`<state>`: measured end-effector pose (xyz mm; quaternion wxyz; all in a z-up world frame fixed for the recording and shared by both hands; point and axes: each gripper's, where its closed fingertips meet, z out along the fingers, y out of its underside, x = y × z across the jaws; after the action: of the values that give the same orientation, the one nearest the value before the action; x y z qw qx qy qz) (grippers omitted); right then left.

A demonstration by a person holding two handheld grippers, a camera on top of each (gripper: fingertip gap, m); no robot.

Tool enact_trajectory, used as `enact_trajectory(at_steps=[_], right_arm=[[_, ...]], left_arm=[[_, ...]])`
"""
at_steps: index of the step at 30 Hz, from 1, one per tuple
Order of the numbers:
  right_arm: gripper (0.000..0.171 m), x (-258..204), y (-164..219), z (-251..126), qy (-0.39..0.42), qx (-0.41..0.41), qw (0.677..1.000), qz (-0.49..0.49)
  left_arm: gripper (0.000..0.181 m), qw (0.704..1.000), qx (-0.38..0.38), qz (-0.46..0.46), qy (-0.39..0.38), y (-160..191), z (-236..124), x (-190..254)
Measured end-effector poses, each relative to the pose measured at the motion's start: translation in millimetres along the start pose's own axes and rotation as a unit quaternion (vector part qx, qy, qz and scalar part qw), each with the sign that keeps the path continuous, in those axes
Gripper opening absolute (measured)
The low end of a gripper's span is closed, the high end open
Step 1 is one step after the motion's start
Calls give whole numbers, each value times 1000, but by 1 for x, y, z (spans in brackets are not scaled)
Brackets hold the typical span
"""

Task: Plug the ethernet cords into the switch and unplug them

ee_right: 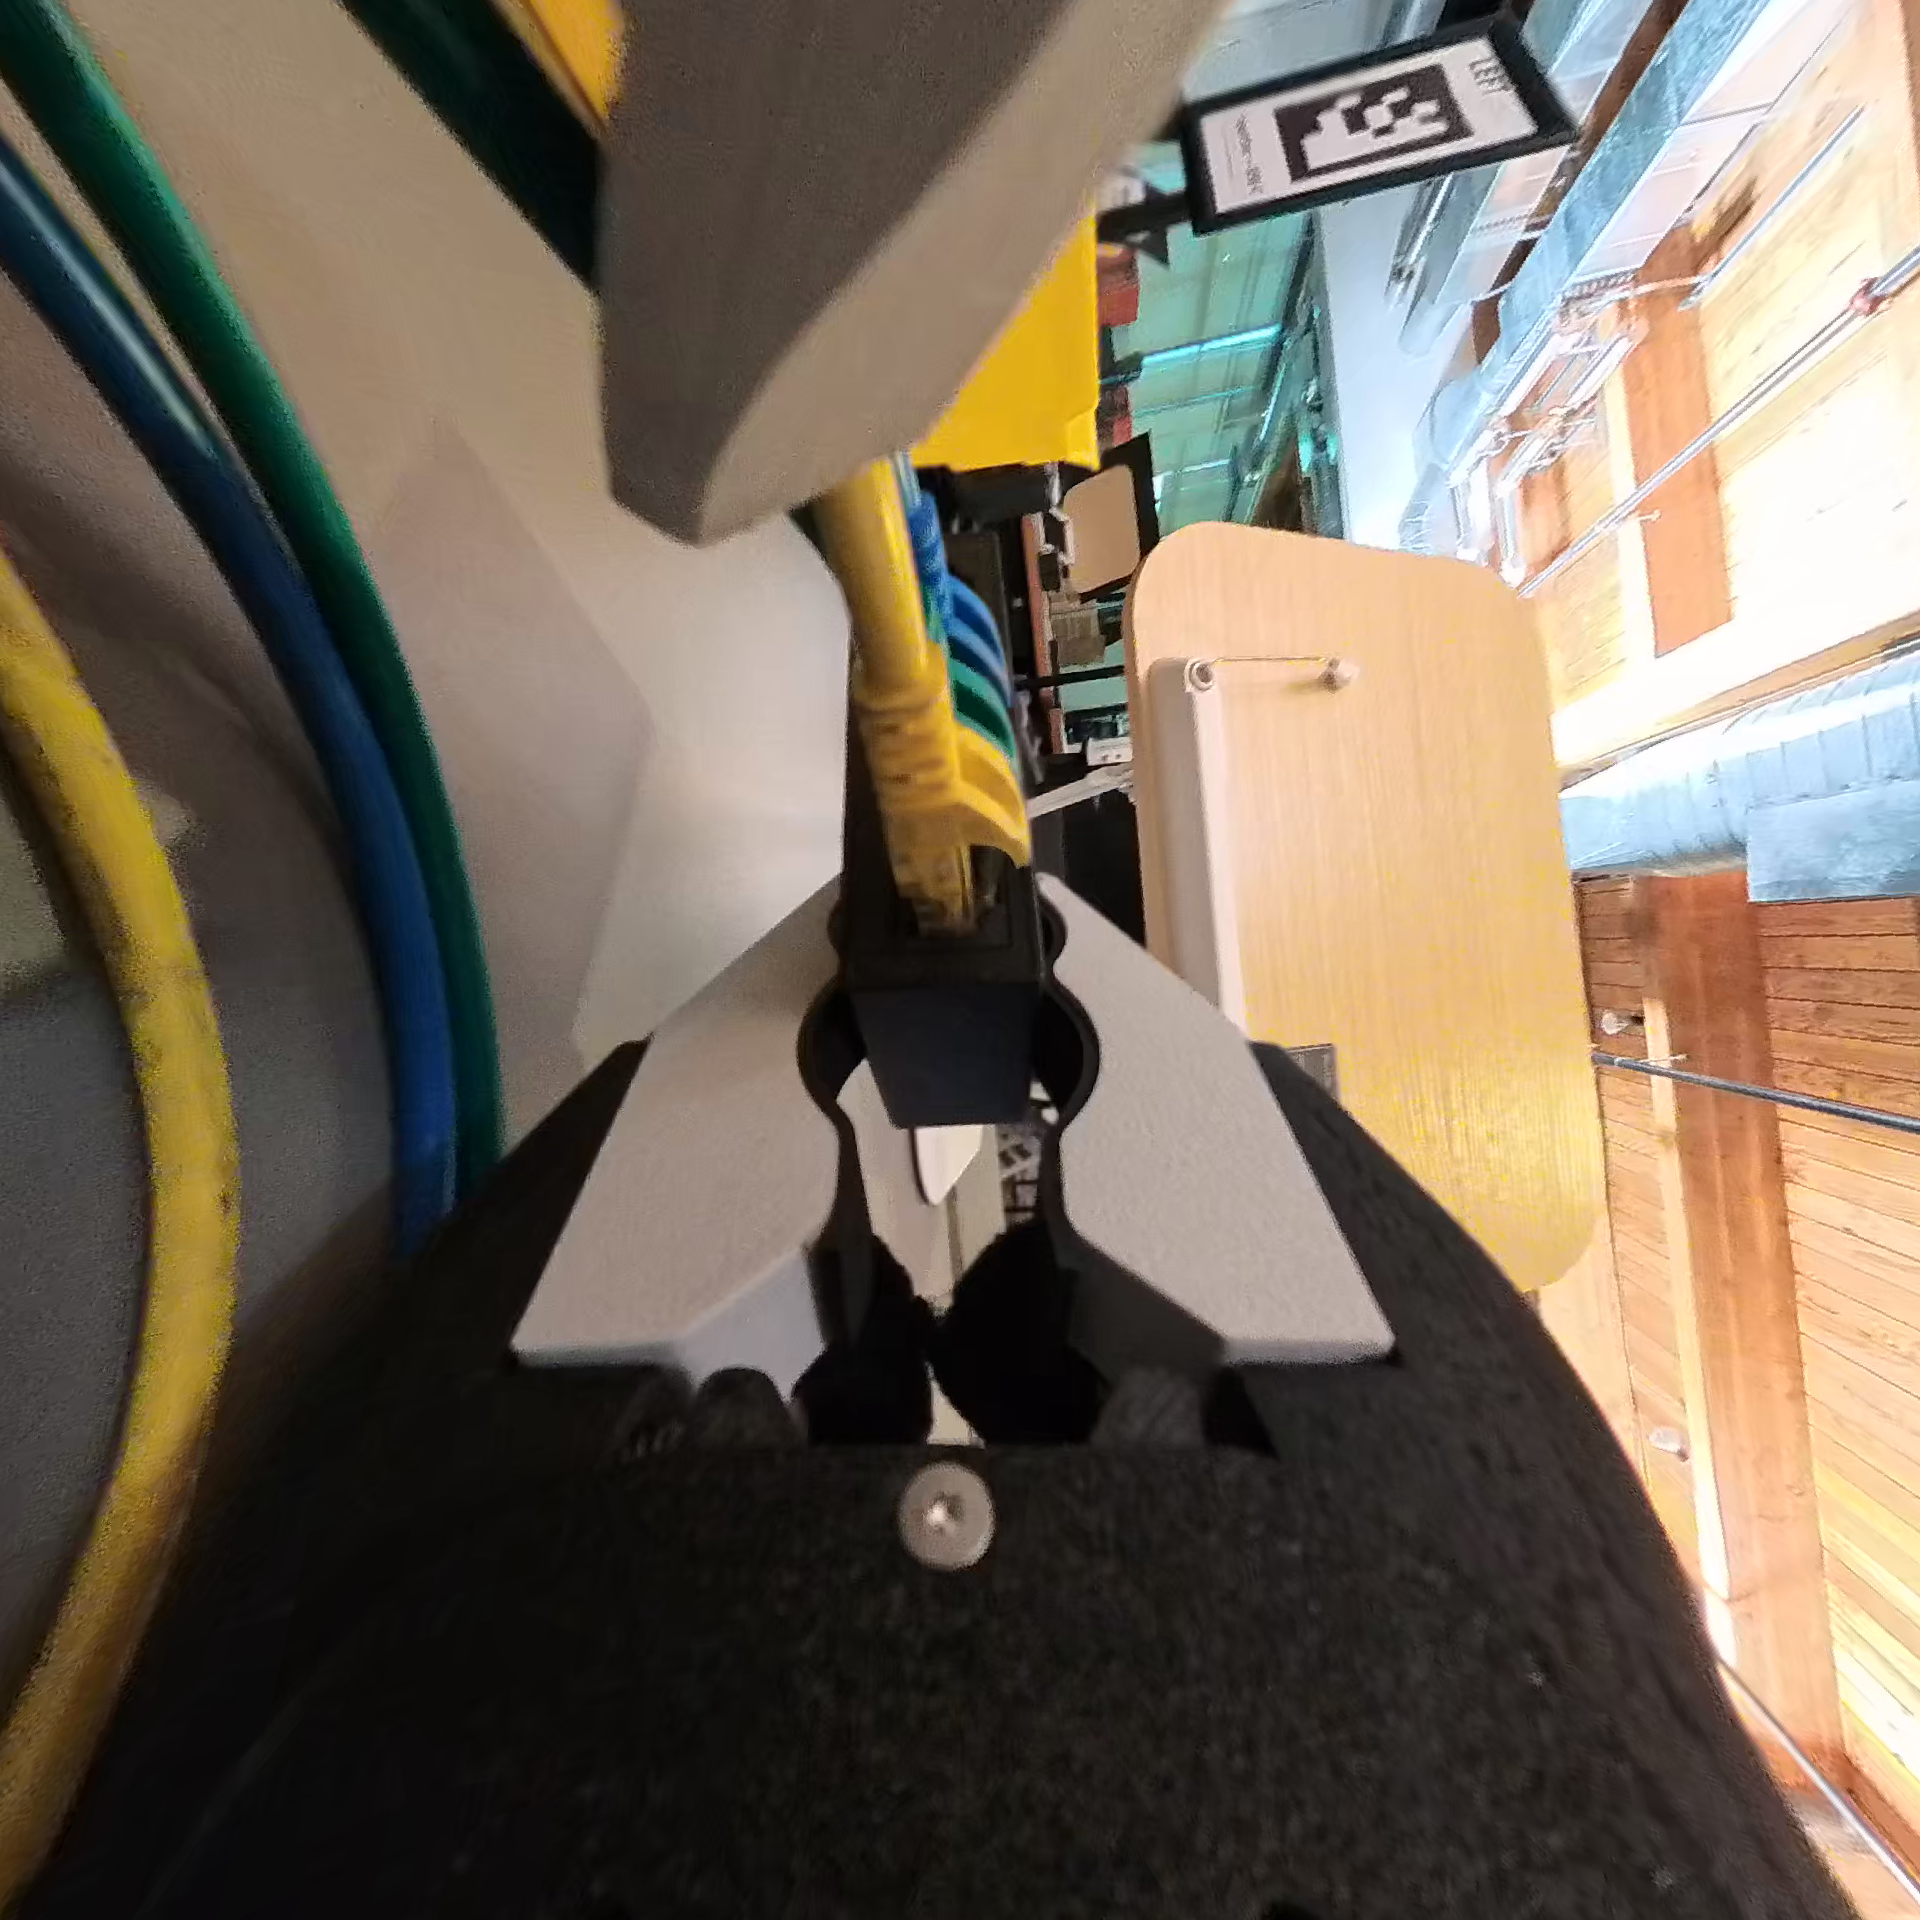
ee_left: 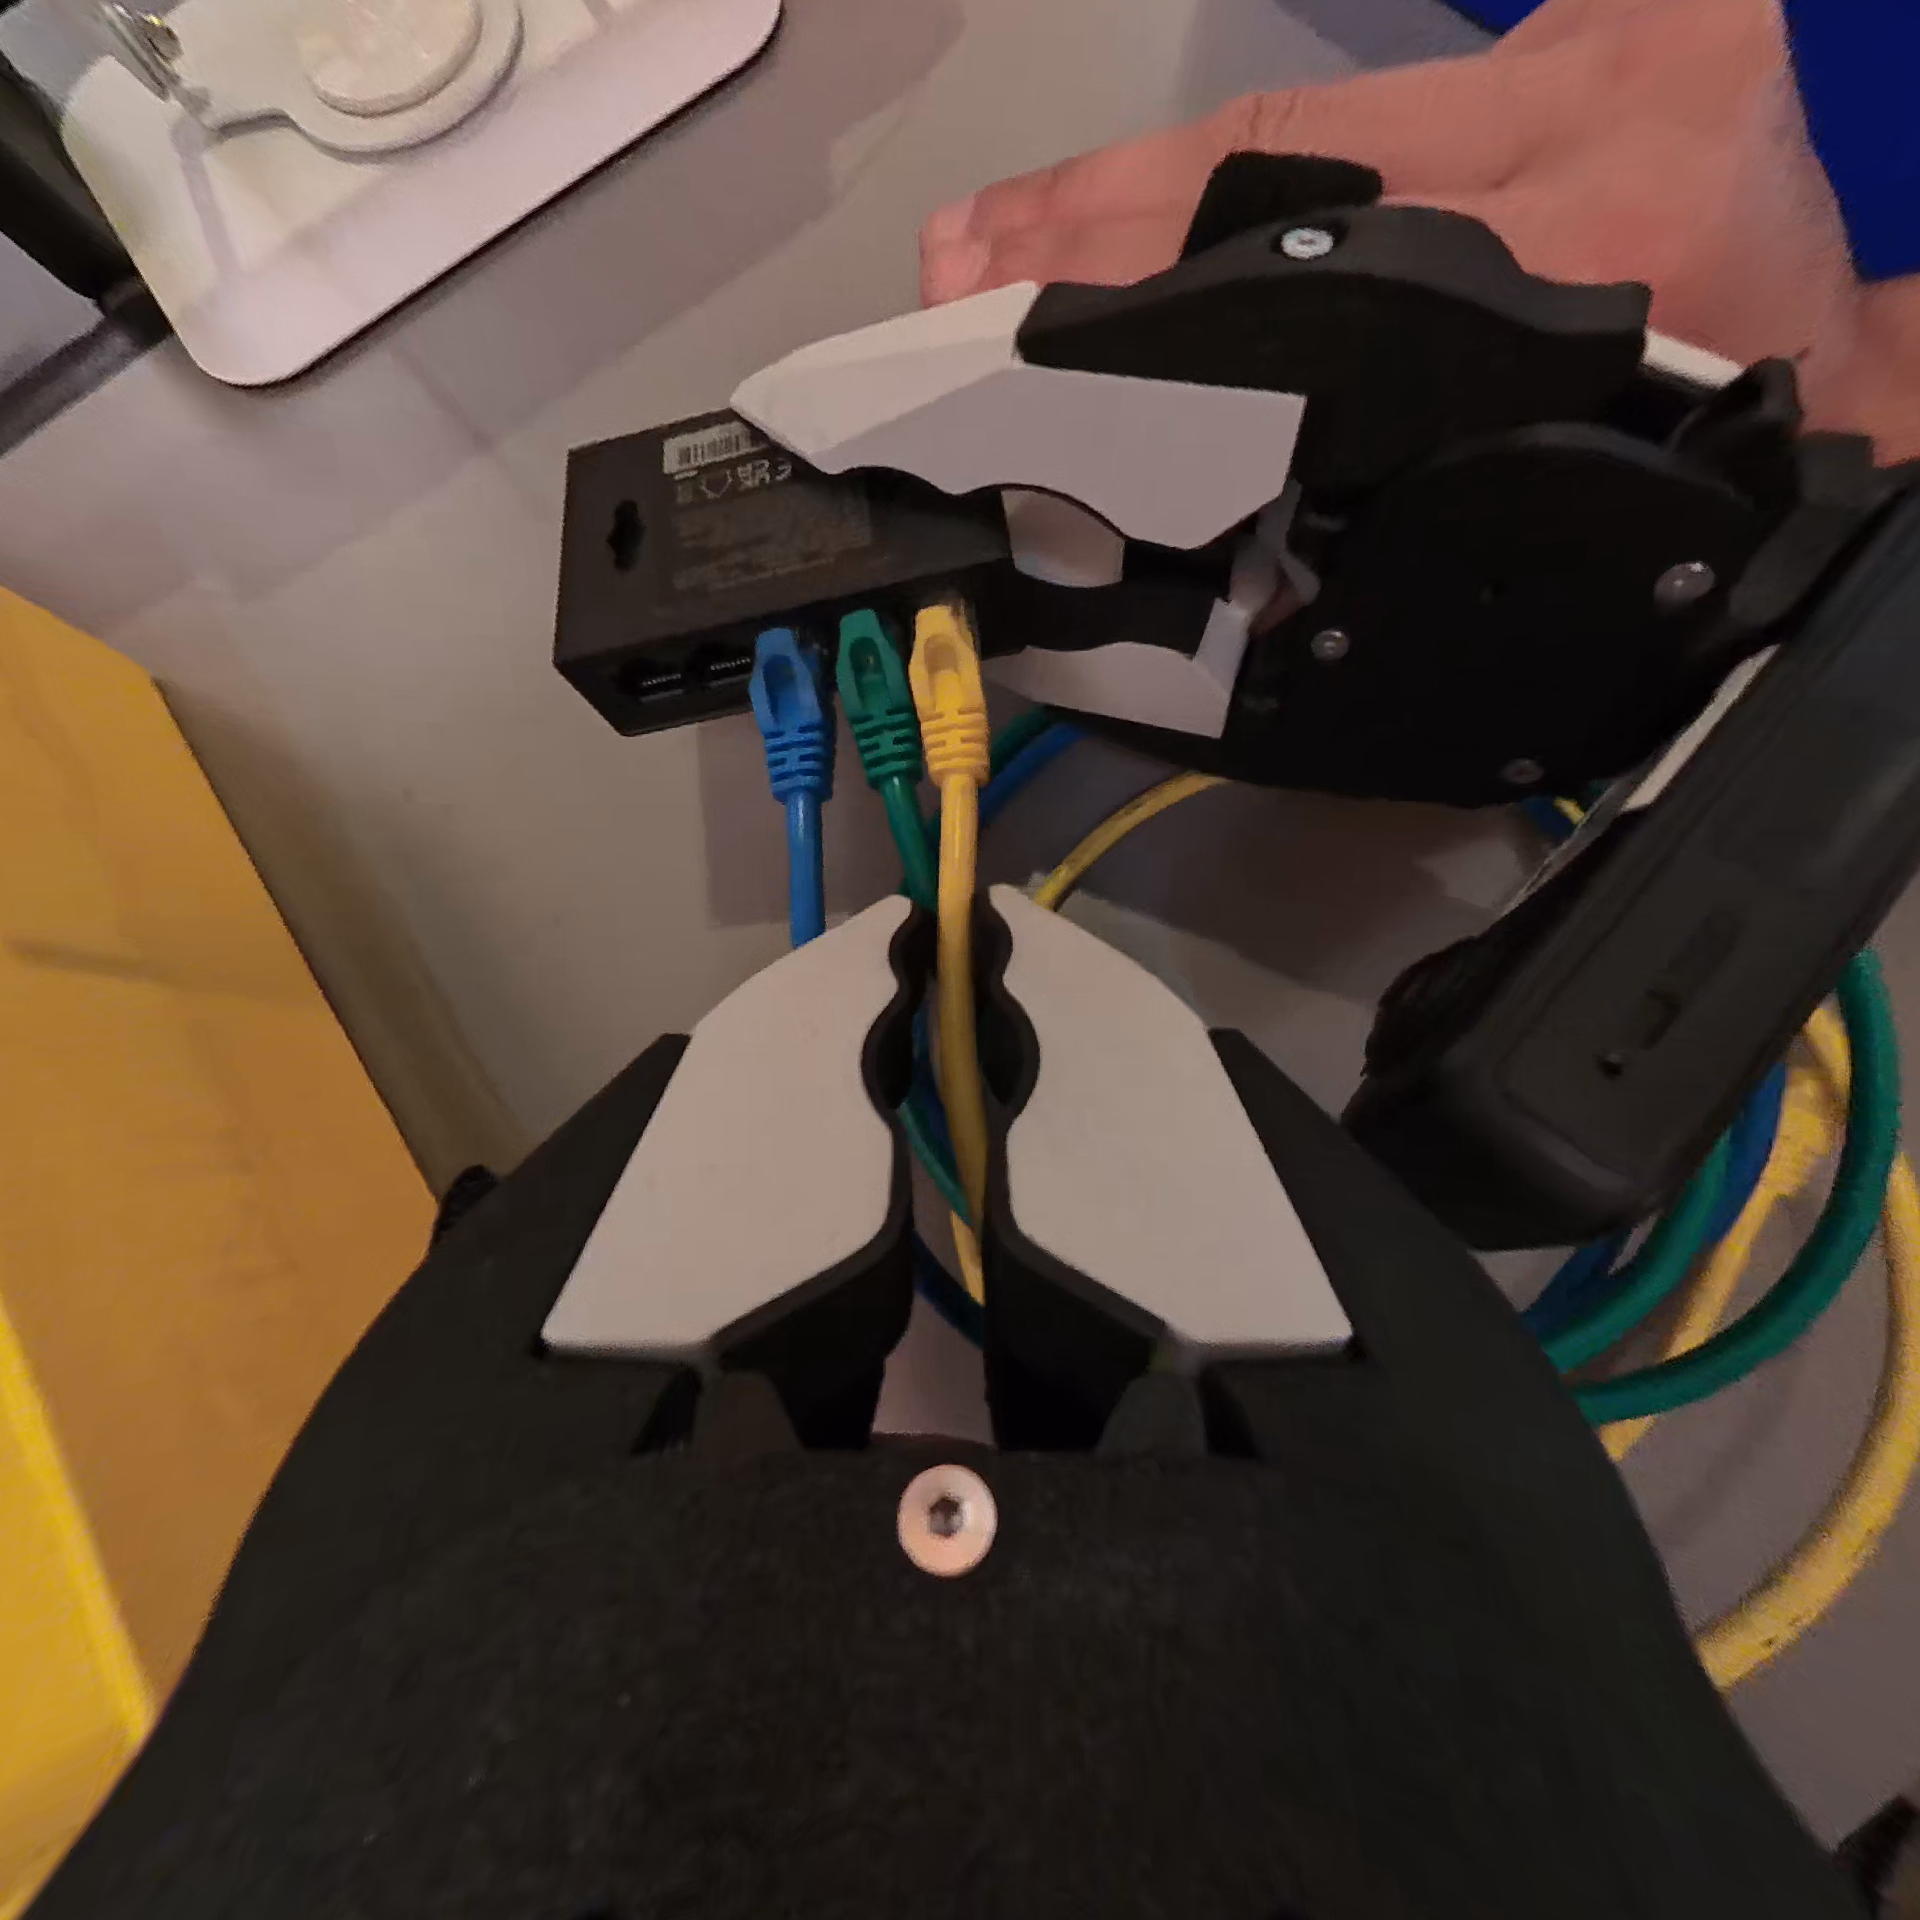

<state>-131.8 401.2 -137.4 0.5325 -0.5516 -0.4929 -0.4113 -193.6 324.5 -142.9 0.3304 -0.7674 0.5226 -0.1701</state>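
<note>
Risk, as judged: pulling on the yellow cord (ee_left: 956,1018) by its jacket rather than the plug with the latch still engaged; could strain the cable or drag the switch (ee_left: 769,582) across the worktop (ee_left: 416,520). Second risk: switch slipping out of the right claw (ee_left: 1049,582) if the grip on its end is shallow. Switch at frame centre in the left wrist view, blue plug (ee_left: 792,717), green plug (ee_left: 881,707) and yellow plug (ee_left: 948,707) all seated side by side, two ports at left empty. Left claw (ee_left: 951,940) nearly closed, clenched around the yellow cord a little below its plug. Right claw clamped on the switch's right end, one finger above, one below; confirmed in the right wrist view, switch (ee_right: 940,997) pinched between the pads. Slack cord loops at lower right.
</note>
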Motion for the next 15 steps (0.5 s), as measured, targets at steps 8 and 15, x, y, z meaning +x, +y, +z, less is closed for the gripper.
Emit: enact_trajectory(at_steps=[8, 15], right_arm=[[25, 1, -1, 2, 4, -18, 1000, -1], [24, -3, 4, 3, -7, -33, 999, -11]], left_arm=[[5, 996, 13, -88, 0, -6, -1, -4], [5, 984, 47, -158, 70, -10, 5, 0]])
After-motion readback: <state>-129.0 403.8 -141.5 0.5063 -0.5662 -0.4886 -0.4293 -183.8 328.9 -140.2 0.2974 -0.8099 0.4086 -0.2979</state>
